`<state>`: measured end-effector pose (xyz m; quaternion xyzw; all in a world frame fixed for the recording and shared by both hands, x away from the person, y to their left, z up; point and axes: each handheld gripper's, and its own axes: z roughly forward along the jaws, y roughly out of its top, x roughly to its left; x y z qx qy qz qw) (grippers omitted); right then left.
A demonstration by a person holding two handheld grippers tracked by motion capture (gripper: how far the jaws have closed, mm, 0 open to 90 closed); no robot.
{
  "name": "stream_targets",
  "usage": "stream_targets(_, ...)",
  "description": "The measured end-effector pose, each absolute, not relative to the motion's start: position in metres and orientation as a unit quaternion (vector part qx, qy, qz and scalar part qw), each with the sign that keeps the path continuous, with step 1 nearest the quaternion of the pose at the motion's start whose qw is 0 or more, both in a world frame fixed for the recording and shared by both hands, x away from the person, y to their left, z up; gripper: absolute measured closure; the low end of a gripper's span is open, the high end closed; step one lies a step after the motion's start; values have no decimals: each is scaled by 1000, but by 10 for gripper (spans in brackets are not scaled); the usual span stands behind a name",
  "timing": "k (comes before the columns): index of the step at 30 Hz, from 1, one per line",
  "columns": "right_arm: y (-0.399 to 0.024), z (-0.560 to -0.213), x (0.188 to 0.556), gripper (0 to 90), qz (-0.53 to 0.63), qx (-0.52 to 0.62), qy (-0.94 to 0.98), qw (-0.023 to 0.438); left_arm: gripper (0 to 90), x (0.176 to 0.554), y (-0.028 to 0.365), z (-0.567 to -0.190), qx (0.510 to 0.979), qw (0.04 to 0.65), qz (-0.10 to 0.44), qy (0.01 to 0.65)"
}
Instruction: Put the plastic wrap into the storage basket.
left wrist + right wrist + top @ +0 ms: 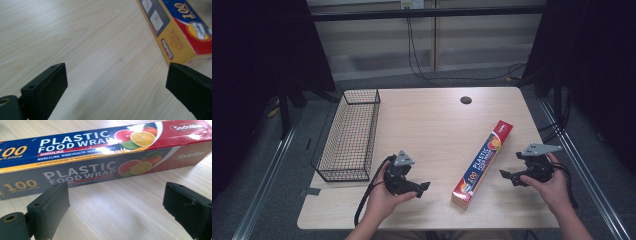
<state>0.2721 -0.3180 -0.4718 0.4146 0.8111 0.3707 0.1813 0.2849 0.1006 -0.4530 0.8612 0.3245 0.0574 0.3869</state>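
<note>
Both forearms came in from the near edge of the desk (432, 125), each hand carrying a hand-held gripper. The left hand-held gripper (424, 189) hung just above the wood near the front edge, its jaws spread wide with nothing between them; the right hand-held gripper (507, 175) was likewise released and empty, pointing in from the right. Between the two lay the plastic food wrap box (482, 164), flat on the desk and set on a diagonal, its near end toward the front edge and its far red end reaching up and to the right. A black wire basket (349, 135) stood empty at the left side, well apart from the box.

From the right gripper view, the box (100, 157) presented its long side squarely across the open jaws, so that gripper looked best placed to take it. A good grasp would probably close across the narrow width near the middle of the length, since a long, light carton pinched at one end would likely swing and droop. The cardboard could dent, so gentle pressure seemed wise. In the left gripper view only the near corner of the box (175, 32) lay ahead, off to one side; that gripper would do better steadying the end than gripping.
</note>
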Motion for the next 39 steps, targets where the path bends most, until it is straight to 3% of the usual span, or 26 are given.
stream_targets(12, -318, -470, 271, 64, 379, 424, 801, 184, 36, 276, 87, -442, 867, 379, 44, 321)
stream_targets(32, -326, -470, 259, 65, 372, 436, 798, 188, 31, 291, 7, -429, 875, 385, 19, 293)
stream_targets(39, -328, -471, 258, 64, 373, 438, 796, 186, 25, 294, -2, -430, 882, 376, 12, 282)
